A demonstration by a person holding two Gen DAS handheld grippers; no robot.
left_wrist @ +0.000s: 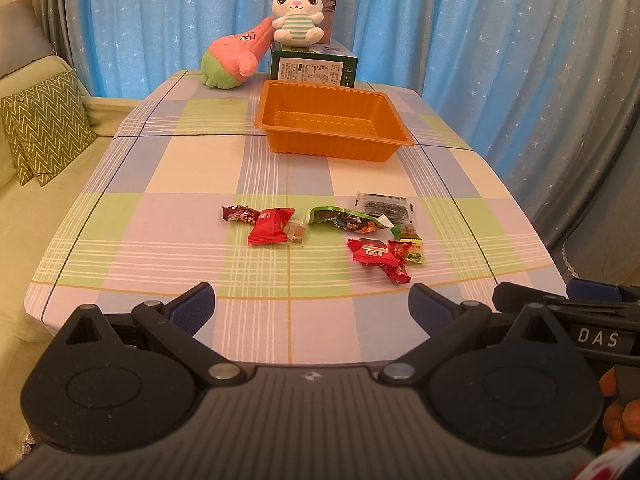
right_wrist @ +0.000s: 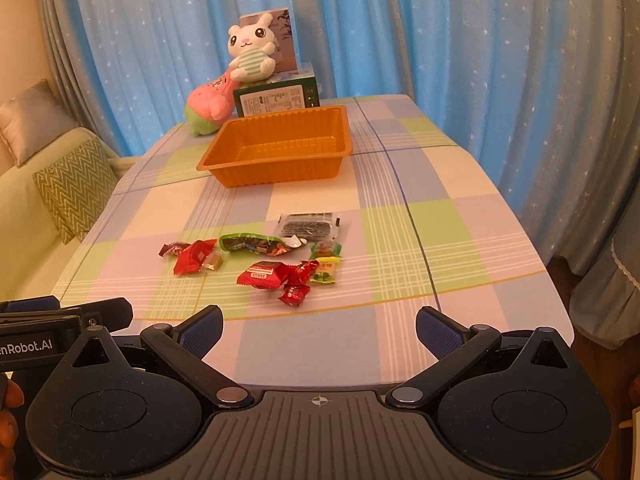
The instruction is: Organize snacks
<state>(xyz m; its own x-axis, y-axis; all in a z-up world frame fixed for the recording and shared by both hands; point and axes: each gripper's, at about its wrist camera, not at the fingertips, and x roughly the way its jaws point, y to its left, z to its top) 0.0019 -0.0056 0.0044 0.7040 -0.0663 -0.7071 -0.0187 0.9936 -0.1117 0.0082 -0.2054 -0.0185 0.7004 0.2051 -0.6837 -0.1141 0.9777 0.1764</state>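
Note:
Several wrapped snacks lie scattered in the middle of the checked table: a red packet (left_wrist: 269,227) (right_wrist: 193,262) on the left, a long green pack (left_wrist: 344,221) (right_wrist: 256,243), a dark bar (left_wrist: 385,204) (right_wrist: 308,225), and red candies (left_wrist: 376,256) (right_wrist: 276,276) nearer me. Behind them stands an empty orange tray (left_wrist: 334,122) (right_wrist: 276,148). My left gripper (left_wrist: 312,304) hovers open over the near table edge, short of the snacks. My right gripper (right_wrist: 319,326) is open too, beside it, holding nothing.
At the far end sit a white plush rabbit (left_wrist: 297,12) (right_wrist: 250,54) on a green box (left_wrist: 314,66) (right_wrist: 276,98), plus a pink-and-green plush (left_wrist: 234,58) (right_wrist: 210,106). A sofa with a zigzag cushion (left_wrist: 44,132) (right_wrist: 74,184) flanks the left. Blue curtains hang behind.

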